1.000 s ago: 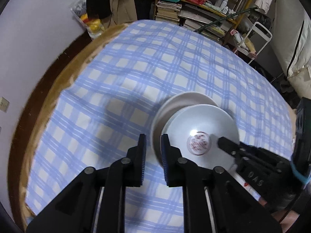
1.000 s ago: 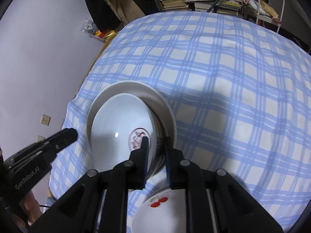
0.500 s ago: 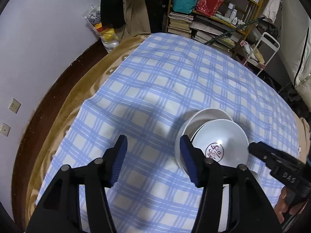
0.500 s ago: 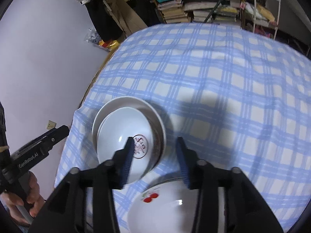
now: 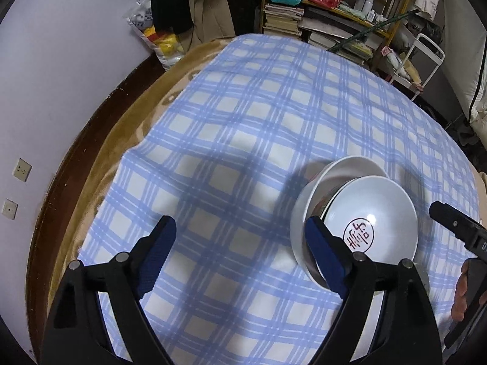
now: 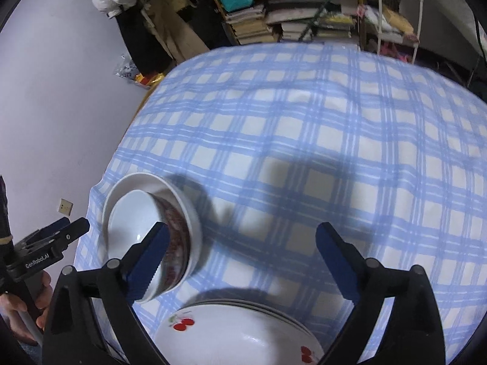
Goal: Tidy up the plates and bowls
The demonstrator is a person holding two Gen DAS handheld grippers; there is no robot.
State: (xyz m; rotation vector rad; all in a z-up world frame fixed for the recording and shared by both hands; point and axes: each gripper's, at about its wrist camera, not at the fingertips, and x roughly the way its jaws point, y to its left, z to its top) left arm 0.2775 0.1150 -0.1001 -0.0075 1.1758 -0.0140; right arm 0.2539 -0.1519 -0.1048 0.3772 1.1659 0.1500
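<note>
White ceramic everywhere: an inner bowl [image 5: 376, 213] w/ a red stamp on its floor sits nested in a bigger outer bowl [image 5: 307, 210], both on the blue-check cloth [image 5: 243, 127]. Inner one looks off-centre and tipped in the outer one, its red-patterned wall showing on one side in the right wrist view.

Left gripper [image 5: 240, 240]: jaws have just been opening and now stand wide, nothing between them but cloth; its right finger is just beside the outer bowl's rim, not pressing it as far as I can tell. Right gripper [image 6: 240, 252]: jaws also just been opening, now wide and empty; its left finger overlaps the bowls in view, prob. in front of them rather than touching. A stack of cherry-print plates [image 6: 243, 331] lies near the bowls, on the side nearest the right-hand camera.

Judgement: bowl nesting looks done, both tools letting go.

Risks from here:
- a finger catching a bowl rim on the way out → inner bowl rocks or clacks, since it prob. isn't seated flat.
- soft cloth under the bowls, maybe padded → a nudge could slide or tilt the pair.
- plates near the bowls → a sideways sweep of the right tool could knock ceramic on ceramic, chip risk.
</note>
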